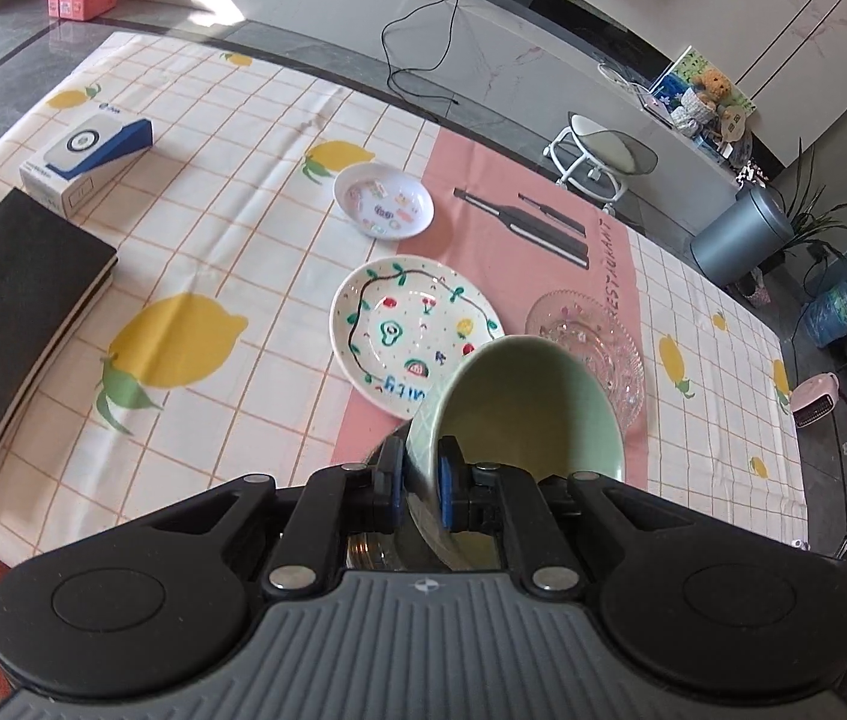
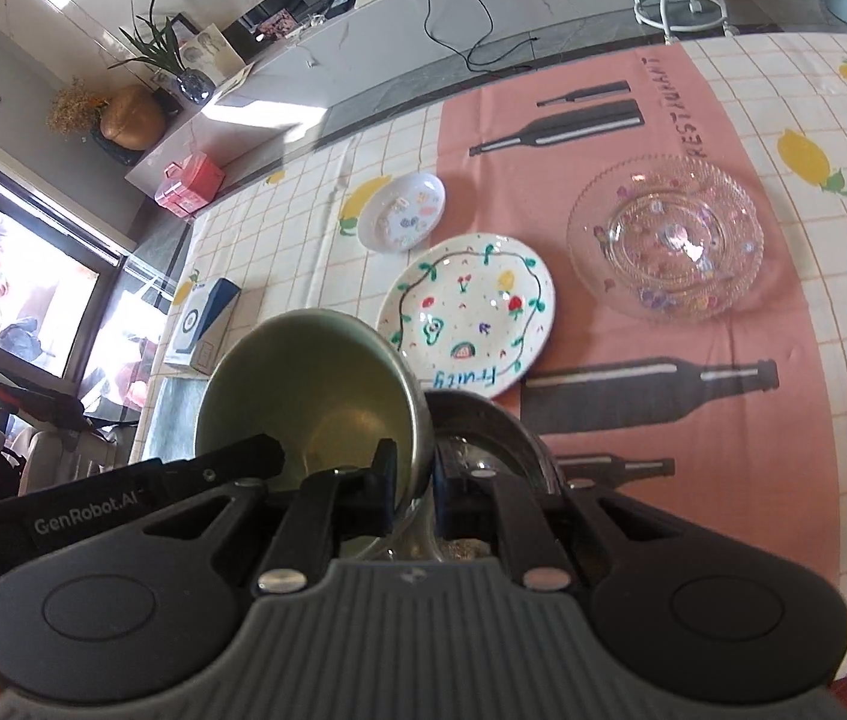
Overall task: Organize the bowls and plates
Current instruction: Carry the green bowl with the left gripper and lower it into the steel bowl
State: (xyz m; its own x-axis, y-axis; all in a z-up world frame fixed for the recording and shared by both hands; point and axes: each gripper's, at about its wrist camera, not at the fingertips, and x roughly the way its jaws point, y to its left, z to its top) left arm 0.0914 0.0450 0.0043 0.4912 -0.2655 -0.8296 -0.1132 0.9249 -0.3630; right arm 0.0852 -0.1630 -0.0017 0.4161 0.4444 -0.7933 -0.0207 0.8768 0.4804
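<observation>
My left gripper (image 1: 421,483) is shut on the rim of a pale green bowl (image 1: 528,405), held tilted above the table. My right gripper (image 2: 414,483) is shut on the rim of what looks like the same green bowl (image 2: 309,384); the left gripper (image 2: 207,468) reaches into it from the left. A dark metal bowl (image 2: 489,426) sits just right of it, under my right finger. On the cloth lie a painted fruit plate (image 1: 417,327) (image 2: 468,315), a clear glass plate (image 1: 594,342) (image 2: 666,246) and a small white dish (image 1: 384,201) (image 2: 402,211).
A black book (image 1: 9,324) and a blue-and-white box (image 1: 87,156) (image 2: 204,324) lie on the left of the table. A stool (image 1: 600,159), a grey bin (image 1: 741,234) and cables stand on the floor beyond the far edge.
</observation>
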